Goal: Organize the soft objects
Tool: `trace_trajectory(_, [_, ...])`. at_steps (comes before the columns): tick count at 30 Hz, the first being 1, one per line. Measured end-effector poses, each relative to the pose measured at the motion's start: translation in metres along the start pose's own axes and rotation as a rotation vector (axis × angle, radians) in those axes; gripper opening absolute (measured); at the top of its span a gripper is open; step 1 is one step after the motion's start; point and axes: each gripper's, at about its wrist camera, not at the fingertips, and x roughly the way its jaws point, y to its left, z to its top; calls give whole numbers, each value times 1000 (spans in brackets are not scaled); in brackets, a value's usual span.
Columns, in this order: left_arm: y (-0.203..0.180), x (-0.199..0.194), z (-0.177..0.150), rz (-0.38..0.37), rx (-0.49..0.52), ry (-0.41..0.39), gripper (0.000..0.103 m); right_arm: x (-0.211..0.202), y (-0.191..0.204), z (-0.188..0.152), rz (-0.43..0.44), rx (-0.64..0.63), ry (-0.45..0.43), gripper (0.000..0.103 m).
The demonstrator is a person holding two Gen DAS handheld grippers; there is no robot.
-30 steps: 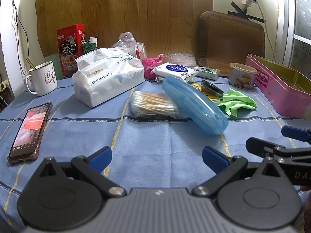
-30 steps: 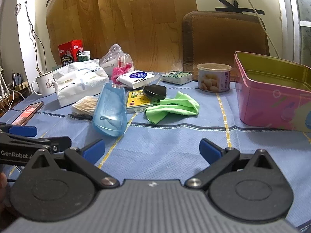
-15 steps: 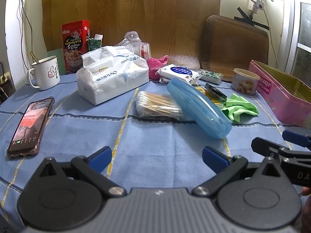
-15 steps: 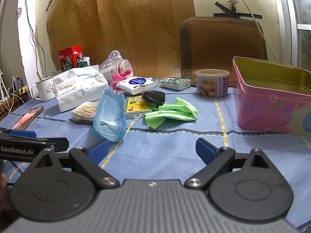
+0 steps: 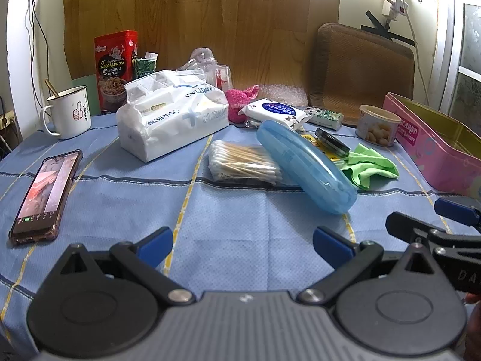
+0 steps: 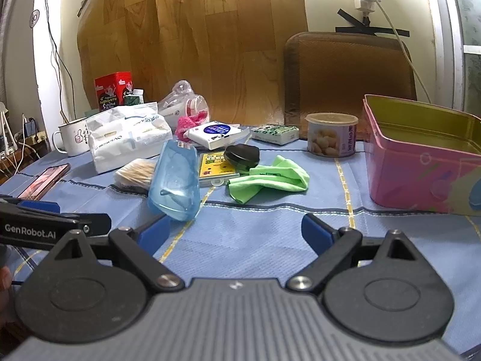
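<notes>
A crumpled green cloth (image 5: pixel 371 168) (image 6: pixel 270 177) lies on the blue tablecloth near the pink tin (image 5: pixel 436 147) (image 6: pixel 421 162). A pink fuzzy item (image 5: pixel 239 99) (image 6: pixel 189 121) lies behind the white tissue pack (image 5: pixel 171 117) (image 6: pixel 126 138). My left gripper (image 5: pixel 242 243) is open and empty, low over the near cloth. My right gripper (image 6: pixel 237 233) is open and empty, in front of the green cloth. Each gripper shows at the edge of the other's view.
A blue plastic case (image 5: pixel 303 162) (image 6: pixel 177 177), cotton swabs (image 5: pixel 243 162), a wet-wipes pack (image 5: pixel 275 111), a black round case (image 6: pixel 242 155), a snack cup (image 6: pixel 330 135), a phone (image 5: pixel 45 189), a mug (image 5: pixel 69 111) and a red box (image 5: pixel 115 66) crowd the table.
Both grippers have tilted up and shifted slightly, so the table items sit a little lower in view. Both stay open; nothing was picked up.
</notes>
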Motion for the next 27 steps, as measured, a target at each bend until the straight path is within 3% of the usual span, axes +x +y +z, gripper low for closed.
trace_trajectory(9, [3,0,1,-5,-9,-5,103,0,3,-1,9,-17,0,91])
trace_trajectory(17, [5,-2,2,-26,-19,-14,103,1,5,-2,33,-30,6,76])
trace_trajectory(22, [14,-5,4,-27,-51,-32,103,4,0,12,137,29,1,76])
trace_trajectory(27, [25,-3,7,-34,-84,-27,103,29,0,32,240,83,54,76])
